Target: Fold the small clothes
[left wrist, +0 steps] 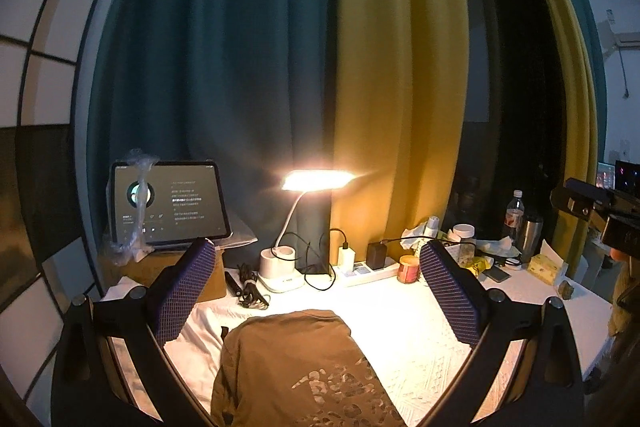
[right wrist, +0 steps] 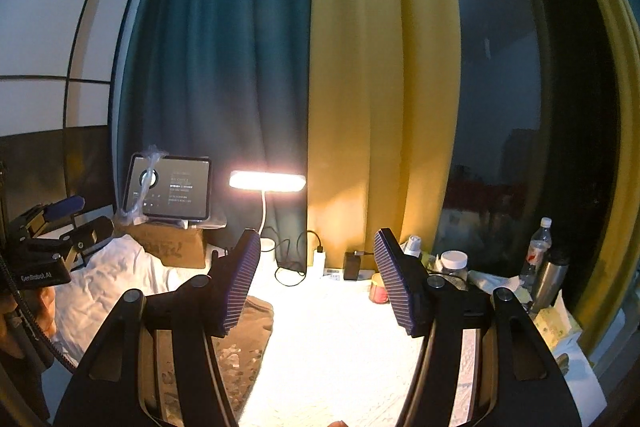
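Both grippers stood clear above the table, pointing toward the curtains, nothing between either pair of pads.

Left gripper: jaws wide apart, empty. The brown garment lay on the white cloth directly below and between the jaws, slightly toward the left pad, with its rounded end ahead of the tips. Its long axis ran roughly along the line the jaws pointed.

Right gripper: jaws likewise spread wide, holding nothing. From here the garment lay below and off to the left, mostly hidden behind the left finger; only bare lit cloth sat between the pads.

Judgement: the left hand was the nearer to the garment; the right would need to come across leftward and down to reach an edge. Desk lamp and clutter sat well ahead of both.
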A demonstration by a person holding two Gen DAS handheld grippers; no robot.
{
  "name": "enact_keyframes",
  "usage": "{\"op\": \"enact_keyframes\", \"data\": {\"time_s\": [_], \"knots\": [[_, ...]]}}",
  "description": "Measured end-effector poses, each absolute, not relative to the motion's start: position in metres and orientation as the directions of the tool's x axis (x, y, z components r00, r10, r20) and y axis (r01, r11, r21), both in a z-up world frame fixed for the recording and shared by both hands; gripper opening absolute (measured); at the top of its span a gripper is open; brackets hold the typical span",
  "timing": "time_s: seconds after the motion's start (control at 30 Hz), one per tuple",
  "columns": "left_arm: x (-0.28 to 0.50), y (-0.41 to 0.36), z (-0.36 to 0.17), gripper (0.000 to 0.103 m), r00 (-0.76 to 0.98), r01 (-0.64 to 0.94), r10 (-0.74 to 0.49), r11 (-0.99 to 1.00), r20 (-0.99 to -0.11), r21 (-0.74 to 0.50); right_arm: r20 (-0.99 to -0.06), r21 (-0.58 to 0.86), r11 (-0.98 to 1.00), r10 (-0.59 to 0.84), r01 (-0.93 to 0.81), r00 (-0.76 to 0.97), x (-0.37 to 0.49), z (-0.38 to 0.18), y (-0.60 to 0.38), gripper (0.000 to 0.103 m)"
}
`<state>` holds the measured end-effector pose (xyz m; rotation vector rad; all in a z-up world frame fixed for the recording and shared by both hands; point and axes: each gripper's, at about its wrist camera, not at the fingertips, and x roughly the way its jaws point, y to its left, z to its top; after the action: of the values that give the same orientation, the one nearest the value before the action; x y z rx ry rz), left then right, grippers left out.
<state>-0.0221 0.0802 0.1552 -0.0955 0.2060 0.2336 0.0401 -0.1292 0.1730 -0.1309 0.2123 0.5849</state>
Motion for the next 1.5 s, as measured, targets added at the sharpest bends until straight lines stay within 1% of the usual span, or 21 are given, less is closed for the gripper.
{"op": "enact_keyframes", "data": {"time_s": [0.4,1.23,1.5], "knots": [[-0.020,0.093,0.148,0.101,0.945,-0.261,0.236,0.961,-0.227,-0.088,-0.267,-0.061,0.822,0.533,-0.566,0.803,0.048,0.164,-0.117,0.062],[-0.018,0.094,0.141,0.101,0.943,-0.264,0.236,0.960,-0.235,-0.092,-0.281,-0.056,0.834,0.515,-0.549,0.810,0.051,0.157,-0.127,0.062],[-0.017,0.090,0.139,0.101,0.942,-0.268,0.246,0.961,-0.230,-0.069,-0.285,-0.046,0.841,0.506,-0.539,0.814,0.052,0.155,-0.132,0.062]]}}
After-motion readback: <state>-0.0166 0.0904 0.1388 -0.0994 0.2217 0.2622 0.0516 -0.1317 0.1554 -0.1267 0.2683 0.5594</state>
